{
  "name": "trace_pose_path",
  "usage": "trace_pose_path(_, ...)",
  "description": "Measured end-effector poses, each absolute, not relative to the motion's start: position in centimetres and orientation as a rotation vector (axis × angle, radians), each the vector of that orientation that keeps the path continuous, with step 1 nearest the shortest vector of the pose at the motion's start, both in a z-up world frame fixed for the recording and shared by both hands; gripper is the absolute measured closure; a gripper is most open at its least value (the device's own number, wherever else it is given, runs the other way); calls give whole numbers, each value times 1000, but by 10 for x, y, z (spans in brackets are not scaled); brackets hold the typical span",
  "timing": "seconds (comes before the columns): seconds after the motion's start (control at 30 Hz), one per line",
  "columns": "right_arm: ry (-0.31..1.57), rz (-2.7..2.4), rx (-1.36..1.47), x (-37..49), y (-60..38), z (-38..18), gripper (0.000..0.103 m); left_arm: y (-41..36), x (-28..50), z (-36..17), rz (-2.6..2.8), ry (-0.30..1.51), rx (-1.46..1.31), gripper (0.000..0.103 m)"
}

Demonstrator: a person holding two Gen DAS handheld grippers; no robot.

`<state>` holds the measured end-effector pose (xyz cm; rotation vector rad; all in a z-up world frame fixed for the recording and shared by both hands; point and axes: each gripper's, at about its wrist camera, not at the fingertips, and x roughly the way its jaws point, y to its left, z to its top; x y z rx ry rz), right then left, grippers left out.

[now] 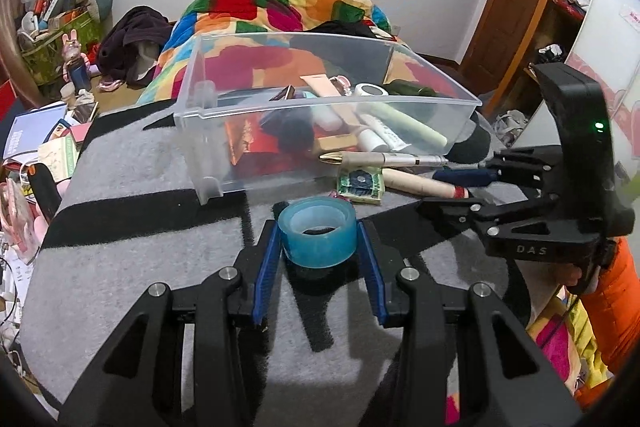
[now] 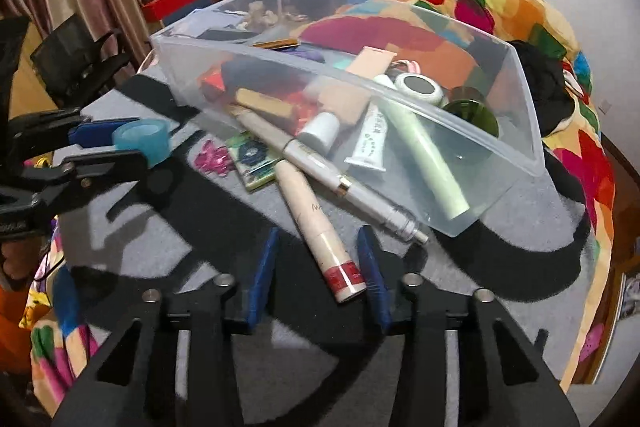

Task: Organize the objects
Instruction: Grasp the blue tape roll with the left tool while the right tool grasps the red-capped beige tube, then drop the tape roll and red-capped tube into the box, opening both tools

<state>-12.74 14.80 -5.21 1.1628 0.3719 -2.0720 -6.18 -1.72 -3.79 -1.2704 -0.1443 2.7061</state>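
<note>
Grey-and-black blanket (image 1: pixel 132 195) served as work surface. Clear bin (image 1: pixel 400 99), set toward the far edge, already loaded with tubes and boxes, presumably as the collecting container. Left gripper (image 1: pixel 320 247) clamped on blue tape roll (image 1: pixel 318 231), held just clear of the blanket, likely bound for the bin. Right gripper (image 2: pixel 320 267) jaws still apart around the beige tube (image 2: pixel 316 227), red-banded end between the pads, unpressed. Silver pen (image 2: pixel 360 199) lay against the bin's near wall, crossing the tube.
</note>
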Motion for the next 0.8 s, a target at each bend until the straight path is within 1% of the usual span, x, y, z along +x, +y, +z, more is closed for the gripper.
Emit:
trace_pose_path(0.03, 355, -2061, 1167, -127, 149, -52, 88, -17, -62, -38, 2707, -144, -1270, 64)
trace_pose_path(0.07, 335, -2051, 1170, -125, 150, -51, 89, -17, -62, -38, 2708, -142, -1269, 64)
trace_pose_path(0.27, 293, -2074, 1114, -101, 161, -42, 89, -17, -63, -26, 2743, -132, -1211, 64)
trace_pose_path(0.47, 226, -2177, 948, -83, 174, 2, 89, -23, -69, -6, 2789, -161, -1128, 64)
trace_pose_path(0.57, 159, -2245, 890, -92, 176, 23, 89, -27, -74, 5, 2827, -171, -1079, 64)
trace_pose_path(0.8, 60, -2343, 925, -132, 164, 29, 89, -41, -95, 17, 2895, -185, -1044, 64)
